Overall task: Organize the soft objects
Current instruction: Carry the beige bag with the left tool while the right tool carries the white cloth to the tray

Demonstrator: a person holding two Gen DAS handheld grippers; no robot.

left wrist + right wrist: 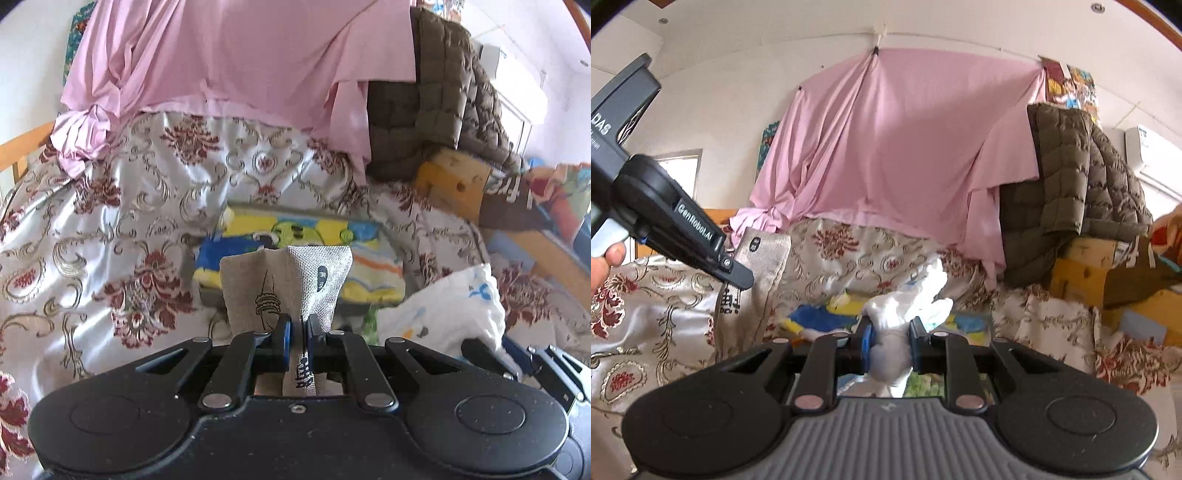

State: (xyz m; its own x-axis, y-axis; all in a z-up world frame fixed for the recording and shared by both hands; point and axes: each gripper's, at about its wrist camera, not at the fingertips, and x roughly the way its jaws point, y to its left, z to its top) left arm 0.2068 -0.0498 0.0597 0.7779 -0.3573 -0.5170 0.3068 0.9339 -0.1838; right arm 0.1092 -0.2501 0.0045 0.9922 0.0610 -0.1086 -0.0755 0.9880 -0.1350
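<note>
While the left gripper (296, 334) pinches a grey cloth (284, 284), the right gripper (889, 341) clamps a white cloth (908, 302) — both above the bedspread (110, 206).

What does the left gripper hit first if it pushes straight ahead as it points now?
Likely the colourful folded cloth lying on the floral bedspread, directly beyond the beige cloth clamped in the left gripper. Fisheye depth is unclear.

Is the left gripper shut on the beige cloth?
Shut: the left gripper pinches the beige cloth, bunched between its fingers.
</note>
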